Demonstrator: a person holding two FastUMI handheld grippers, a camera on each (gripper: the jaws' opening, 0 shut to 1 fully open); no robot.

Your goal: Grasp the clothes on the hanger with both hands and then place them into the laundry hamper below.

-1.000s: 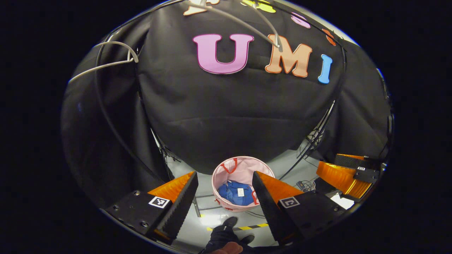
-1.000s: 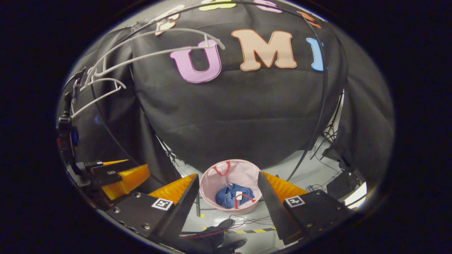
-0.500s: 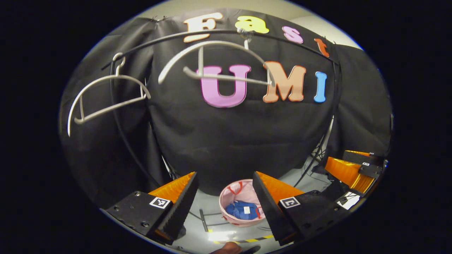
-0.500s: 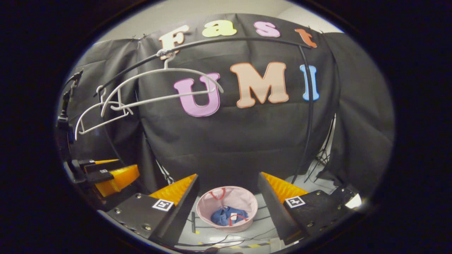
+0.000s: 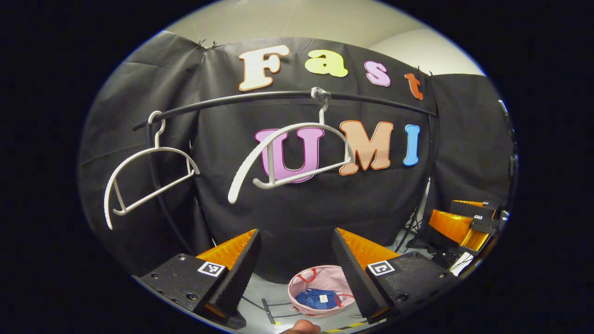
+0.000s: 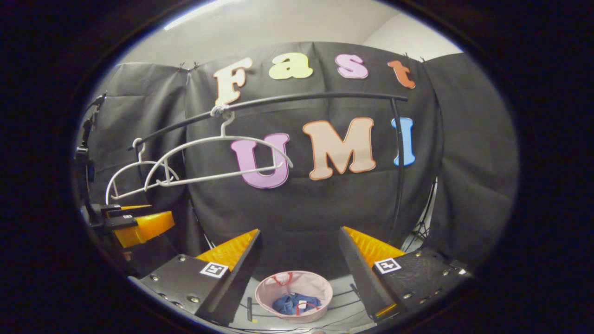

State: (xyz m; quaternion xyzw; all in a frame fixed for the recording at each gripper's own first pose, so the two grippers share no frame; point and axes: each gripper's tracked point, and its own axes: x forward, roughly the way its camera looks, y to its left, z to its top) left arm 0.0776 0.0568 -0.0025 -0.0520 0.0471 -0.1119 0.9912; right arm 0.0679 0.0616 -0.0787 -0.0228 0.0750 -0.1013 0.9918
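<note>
Black-cloth booth. Left gripper view: left gripper (image 5: 295, 266) fingers wide, empty; hangers (image 5: 297, 157) bare; blue clothes (image 5: 318, 298) lie in pink hamper (image 5: 304, 285) below. Right gripper view: right gripper (image 6: 299, 269) likewise wide. Cloth looks soft, light; pinch bunched folds.

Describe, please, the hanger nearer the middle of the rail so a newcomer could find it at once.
Find the black rail across the cloth wall. Two bare white hangers hang from it; the middle hanger hangs tilted from a wrapped hook, while the end hanger hangs near the rail's end.
</note>
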